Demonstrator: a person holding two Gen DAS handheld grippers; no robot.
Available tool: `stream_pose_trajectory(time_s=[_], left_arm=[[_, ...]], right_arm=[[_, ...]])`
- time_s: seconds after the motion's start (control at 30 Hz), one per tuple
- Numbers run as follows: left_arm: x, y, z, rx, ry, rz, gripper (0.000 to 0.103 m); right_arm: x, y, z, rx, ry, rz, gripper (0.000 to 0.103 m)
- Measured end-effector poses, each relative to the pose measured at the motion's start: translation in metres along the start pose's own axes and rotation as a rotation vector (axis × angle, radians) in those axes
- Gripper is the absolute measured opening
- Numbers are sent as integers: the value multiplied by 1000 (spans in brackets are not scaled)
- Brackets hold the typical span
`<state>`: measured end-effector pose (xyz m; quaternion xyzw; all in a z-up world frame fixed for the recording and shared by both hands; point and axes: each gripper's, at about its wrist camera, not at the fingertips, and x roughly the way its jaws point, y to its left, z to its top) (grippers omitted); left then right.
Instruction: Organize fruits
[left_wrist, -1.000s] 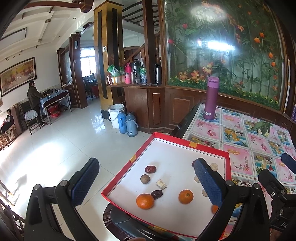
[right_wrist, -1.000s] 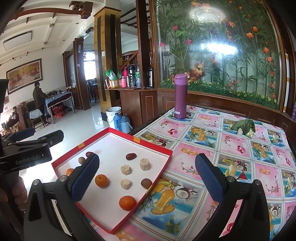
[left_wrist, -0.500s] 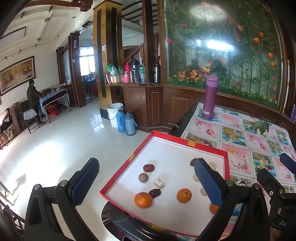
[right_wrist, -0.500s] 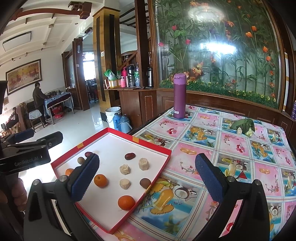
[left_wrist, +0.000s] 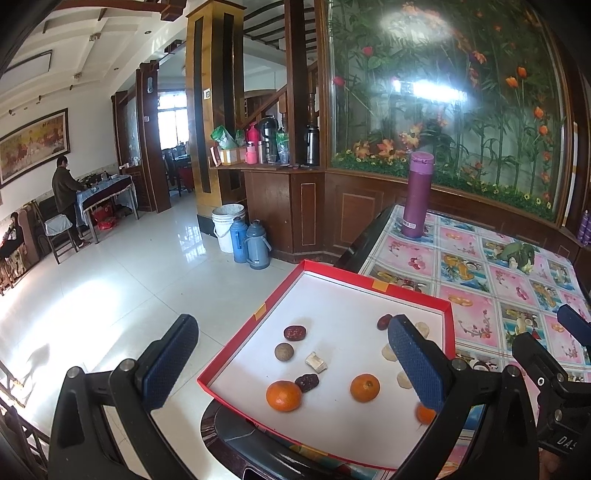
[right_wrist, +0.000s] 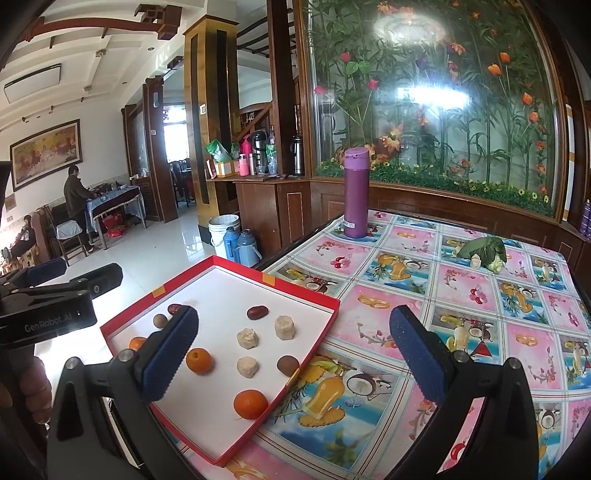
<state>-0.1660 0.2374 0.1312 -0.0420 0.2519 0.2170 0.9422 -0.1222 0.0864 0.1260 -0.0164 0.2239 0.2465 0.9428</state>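
A red-rimmed white tray (left_wrist: 373, 285) (right_wrist: 310, 295) lies at the table's left corner. In it are three oranges (left_wrist: 283, 396) (right_wrist: 250, 404), dark red dates (left_wrist: 294, 332) (right_wrist: 256, 312), round brown fruits (left_wrist: 284, 351) (right_wrist: 287, 365) and pale chunks (left_wrist: 316, 362) (right_wrist: 247, 338). My left gripper (left_wrist: 295, 365) is open and empty, held above the tray's near left edge. My right gripper (right_wrist: 295, 354) is open and empty, above the tray's right rim. Each gripper shows at the edge of the other's view.
The table has a fruit-patterned cloth (right_wrist: 480, 295). A purple flask (left_wrist: 417, 194) (right_wrist: 355, 192) stands at the back and a green vegetable bundle (right_wrist: 482, 252) lies at the right. The tiled floor (left_wrist: 92, 302) drops away left of the tray.
Both grippers have drifted slightly, so the tray sits a little lower and nearer in view. Both stay open and empty. The fruits have not moved.
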Motion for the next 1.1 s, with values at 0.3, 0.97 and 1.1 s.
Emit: stream_pose_trajectory(time_s=[0.3, 0.97, 1.1], left_arm=[[0, 0, 0, -4, 4, 3, 103], [4, 0, -1, -8, 12, -4, 103], [3, -6, 0, -6, 8, -12, 103]], right_arm=[[1, -1, 0, 0, 0, 0, 103], [3, 1, 1, -9, -3, 5, 103], [6, 4, 2, -10, -4, 9, 103]])
